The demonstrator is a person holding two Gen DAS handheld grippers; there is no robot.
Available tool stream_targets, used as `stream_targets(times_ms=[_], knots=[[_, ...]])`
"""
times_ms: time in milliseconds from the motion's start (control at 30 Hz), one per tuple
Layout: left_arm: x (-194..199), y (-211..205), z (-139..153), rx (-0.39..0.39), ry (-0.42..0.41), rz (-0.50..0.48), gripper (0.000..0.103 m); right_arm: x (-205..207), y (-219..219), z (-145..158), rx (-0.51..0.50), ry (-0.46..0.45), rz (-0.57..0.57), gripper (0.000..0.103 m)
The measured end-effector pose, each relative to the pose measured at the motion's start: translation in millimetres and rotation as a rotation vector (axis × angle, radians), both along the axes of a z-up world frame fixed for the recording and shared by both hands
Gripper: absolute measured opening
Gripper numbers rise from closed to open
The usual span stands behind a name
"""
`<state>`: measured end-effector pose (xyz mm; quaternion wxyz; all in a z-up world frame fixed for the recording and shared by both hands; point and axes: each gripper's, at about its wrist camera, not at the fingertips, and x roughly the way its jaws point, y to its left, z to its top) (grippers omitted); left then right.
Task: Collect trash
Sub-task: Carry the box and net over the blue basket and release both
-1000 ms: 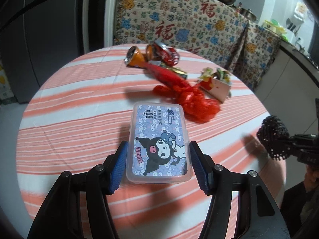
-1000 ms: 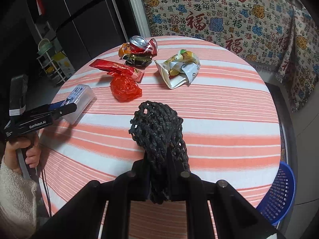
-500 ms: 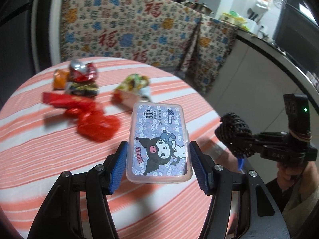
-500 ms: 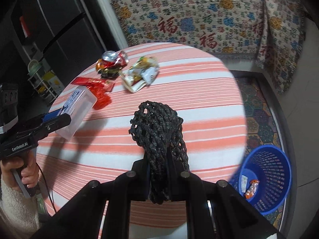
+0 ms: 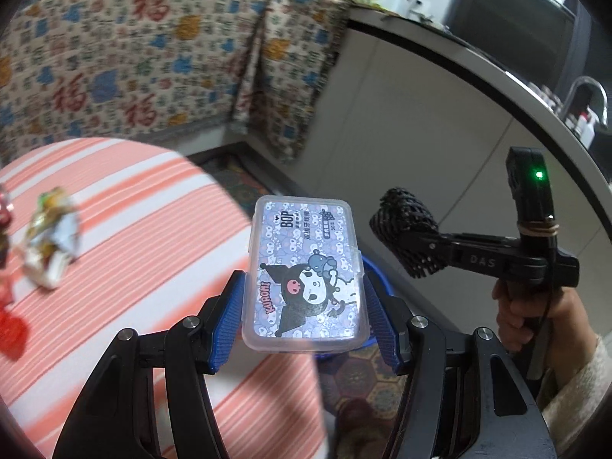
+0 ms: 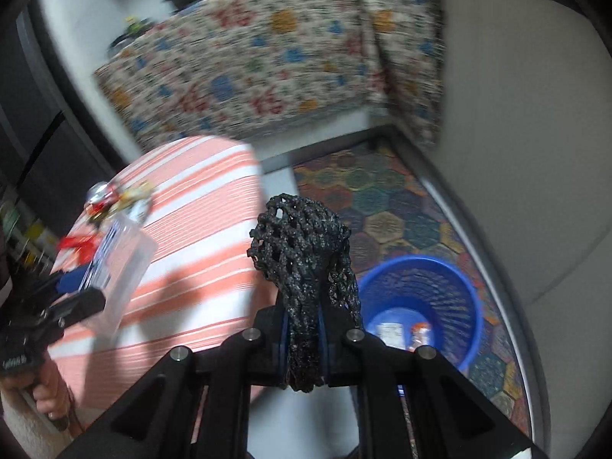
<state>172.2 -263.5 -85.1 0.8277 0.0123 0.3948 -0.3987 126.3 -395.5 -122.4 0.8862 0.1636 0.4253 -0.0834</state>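
My left gripper (image 5: 304,308) is shut on a clear plastic box with a cartoon label (image 5: 304,273) and holds it in the air past the table's right edge. The box also shows in the right wrist view (image 6: 118,267). My right gripper (image 6: 304,329) is shut on a black foam net (image 6: 302,264), held above the floor left of a blue trash basket (image 6: 451,279). The net also shows in the left wrist view (image 5: 411,235). The basket is mostly hidden behind the box there, with only its rim (image 5: 376,273) showing.
A round table with an orange striped cloth (image 5: 126,237) carries a crumpled wrapper (image 5: 51,235), a red net (image 5: 9,331) and crushed cans (image 6: 101,195). A patterned cloth (image 6: 267,53) hangs behind. A white cabinet wall (image 5: 420,130) stands right of the basket. Patterned floor tiles (image 6: 382,199) surround it.
Both grippers have swung right, away from the table's middle and toward the blue basket, each still holding its item. The basket is now close under the right gripper.
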Motion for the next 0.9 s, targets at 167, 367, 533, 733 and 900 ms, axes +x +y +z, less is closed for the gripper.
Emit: stream_targets(times_ms=[167, 367, 533, 733, 900], knots=[[10, -59, -17, 0.014, 0.024, -0.068, 0.062, -3, -51, -17, 0.007, 0.029, -0.120, 0.012], [23, -114, -50, 0.035, 0.086, -0.092, 0.062, -4, -102, -49, 0.064, 0.053, -0.229, 0.012], [27, -145, -72, 0.053, 0.119, -0.106, 0.062, -9, -130, -76, 0.138, 0.054, -0.281, 0.012], [33, -162, -93, 0.077, 0.134, -0.118, 0.063, -10, -154, -99, 0.156, 0.107, -0.334, 0.013], [34, -178, -109, 0.103, 0.132, -0.137, 0.063, -13, -172, -112, 0.189, 0.119, -0.363, 0.015]])
